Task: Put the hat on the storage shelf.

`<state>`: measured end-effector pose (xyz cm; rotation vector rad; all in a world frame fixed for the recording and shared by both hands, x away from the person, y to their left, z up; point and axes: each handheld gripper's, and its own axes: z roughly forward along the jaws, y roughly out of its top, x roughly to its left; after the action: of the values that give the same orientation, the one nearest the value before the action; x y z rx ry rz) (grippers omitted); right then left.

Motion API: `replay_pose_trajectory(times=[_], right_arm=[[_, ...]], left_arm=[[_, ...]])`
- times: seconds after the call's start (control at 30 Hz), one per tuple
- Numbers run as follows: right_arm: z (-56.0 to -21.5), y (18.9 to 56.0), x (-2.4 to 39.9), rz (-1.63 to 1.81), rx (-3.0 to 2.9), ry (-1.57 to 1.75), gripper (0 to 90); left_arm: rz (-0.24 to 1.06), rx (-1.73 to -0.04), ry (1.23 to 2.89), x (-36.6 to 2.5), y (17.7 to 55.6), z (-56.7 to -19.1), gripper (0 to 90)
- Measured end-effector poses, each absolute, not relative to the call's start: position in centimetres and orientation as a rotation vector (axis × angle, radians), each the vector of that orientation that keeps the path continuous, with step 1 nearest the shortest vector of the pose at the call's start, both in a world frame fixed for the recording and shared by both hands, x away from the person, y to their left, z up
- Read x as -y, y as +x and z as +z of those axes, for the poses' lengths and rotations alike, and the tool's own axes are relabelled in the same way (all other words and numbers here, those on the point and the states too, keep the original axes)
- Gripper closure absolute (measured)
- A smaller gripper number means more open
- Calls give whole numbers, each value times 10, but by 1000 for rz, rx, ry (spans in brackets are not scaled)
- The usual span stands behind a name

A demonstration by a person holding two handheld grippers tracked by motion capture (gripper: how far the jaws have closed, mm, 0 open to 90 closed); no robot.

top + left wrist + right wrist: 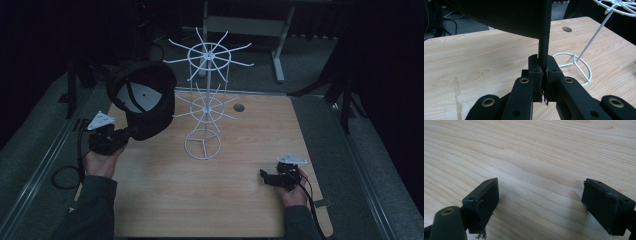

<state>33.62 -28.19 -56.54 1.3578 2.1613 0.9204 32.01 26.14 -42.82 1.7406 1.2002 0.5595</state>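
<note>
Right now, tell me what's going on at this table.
A person works with a gripper in each hand. The left gripper is shut on the brim of a black cap, holding it up beside the white wire rack, not yet on a hook. The right gripper rests low over the bare table with its jaws open and nothing between them.

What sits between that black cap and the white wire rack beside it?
Nothing visible does. The left claw is clamped on the brim of the black cap, held up just left of the white wire rack. Only open air separates the cap from the nearest prongs.
</note>
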Motion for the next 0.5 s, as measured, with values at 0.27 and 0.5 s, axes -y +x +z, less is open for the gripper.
replay_pose_trajectory(times=[0.27,0.5], right_arm=[[-565,336,282,920,-2161,1358,141],[-565,336,282,919,-2158,1362,141]], left_arm=[[578,-1203,1725,-262,320,-423,867],[598,-1196,1730,-260,321,-416,867]])
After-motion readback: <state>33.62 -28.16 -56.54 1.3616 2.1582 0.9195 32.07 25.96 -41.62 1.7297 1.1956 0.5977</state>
